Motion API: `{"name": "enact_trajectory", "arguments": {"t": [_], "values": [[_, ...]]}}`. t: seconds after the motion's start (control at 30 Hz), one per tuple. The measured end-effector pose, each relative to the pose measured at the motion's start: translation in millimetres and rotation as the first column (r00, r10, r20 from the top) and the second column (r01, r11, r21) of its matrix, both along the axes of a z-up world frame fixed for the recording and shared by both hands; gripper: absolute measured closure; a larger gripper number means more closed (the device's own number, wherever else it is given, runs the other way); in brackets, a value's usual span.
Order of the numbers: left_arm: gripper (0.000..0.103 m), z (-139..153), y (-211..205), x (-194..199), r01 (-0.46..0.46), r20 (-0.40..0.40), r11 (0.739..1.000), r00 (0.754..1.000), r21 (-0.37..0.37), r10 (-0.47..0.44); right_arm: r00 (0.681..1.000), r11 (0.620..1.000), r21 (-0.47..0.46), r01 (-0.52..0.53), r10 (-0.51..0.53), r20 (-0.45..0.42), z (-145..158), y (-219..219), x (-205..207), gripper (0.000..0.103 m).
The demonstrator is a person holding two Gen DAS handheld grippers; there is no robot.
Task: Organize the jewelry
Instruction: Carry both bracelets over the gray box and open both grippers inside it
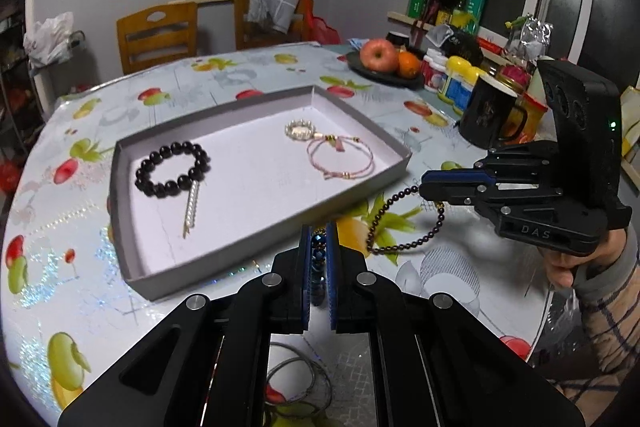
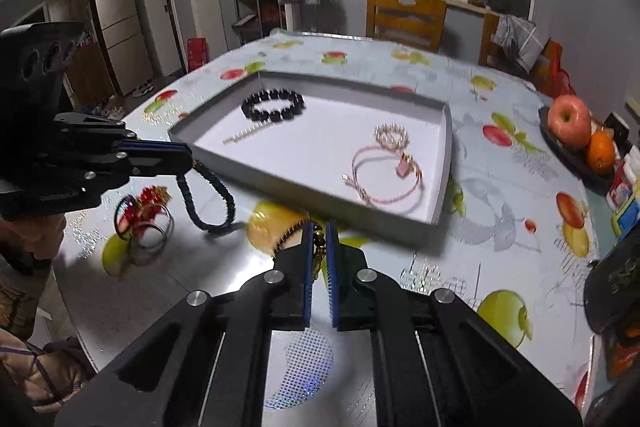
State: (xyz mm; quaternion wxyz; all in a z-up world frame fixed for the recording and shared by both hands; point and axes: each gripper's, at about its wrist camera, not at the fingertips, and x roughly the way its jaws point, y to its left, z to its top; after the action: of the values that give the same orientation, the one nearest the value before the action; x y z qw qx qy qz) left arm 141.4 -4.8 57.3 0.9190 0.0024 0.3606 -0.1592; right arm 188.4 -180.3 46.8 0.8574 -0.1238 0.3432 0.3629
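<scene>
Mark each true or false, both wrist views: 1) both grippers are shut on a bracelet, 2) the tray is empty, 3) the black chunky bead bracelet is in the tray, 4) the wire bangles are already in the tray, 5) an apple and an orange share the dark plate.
1) True. The left gripper pinches a dark blue bead bracelet; the right gripper pinches a thin dark bead strand.
2) False. The grey tray holds several pieces.
3) True. The black chunky bead bracelet lies in it, beside a pearl hair clip.
4) False. The wire bangles lie on the table, outside the tray.
5) True. The apple and the orange sit together on the dark plate.
</scene>
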Motion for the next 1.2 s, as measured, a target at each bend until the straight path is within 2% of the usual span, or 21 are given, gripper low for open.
{"name": "enact_trajectory", "arguments": {"t": [0.27, 0.87, 1.03, 1.2], "values": [[0.096, 23, 6, -1, -0.008, 0.051, 1.0, 0.999, 0.007, 0.007, 0.999, 1.0, 0.005, -0.004, 0.004, 0.042, 19, 7, 1, 0.097], [0.096, 43, 27, 14, -0.044, 0.09, 0.999, 0.995, -0.023, 0.046, 0.993, 0.999, 0.03, -0.039, 0.035, 0.115, 57, 42, 13, 0.098], [0.096, 46, 29, 20, -0.056, 0.103, 0.998, 0.993, -0.014, 0.057, 0.993, 0.999, 0.037, -0.032, 0.027, 0.114, 60, 50, 23, 0.098], [0.096, 45, 36, 30, -0.074, 0.111, 0.996, 0.991, -0.042, 0.079, 0.996, 0.998, 0.068, -0.018, 0.012, 0.087, 57, 55, 36, 0.098]]}}
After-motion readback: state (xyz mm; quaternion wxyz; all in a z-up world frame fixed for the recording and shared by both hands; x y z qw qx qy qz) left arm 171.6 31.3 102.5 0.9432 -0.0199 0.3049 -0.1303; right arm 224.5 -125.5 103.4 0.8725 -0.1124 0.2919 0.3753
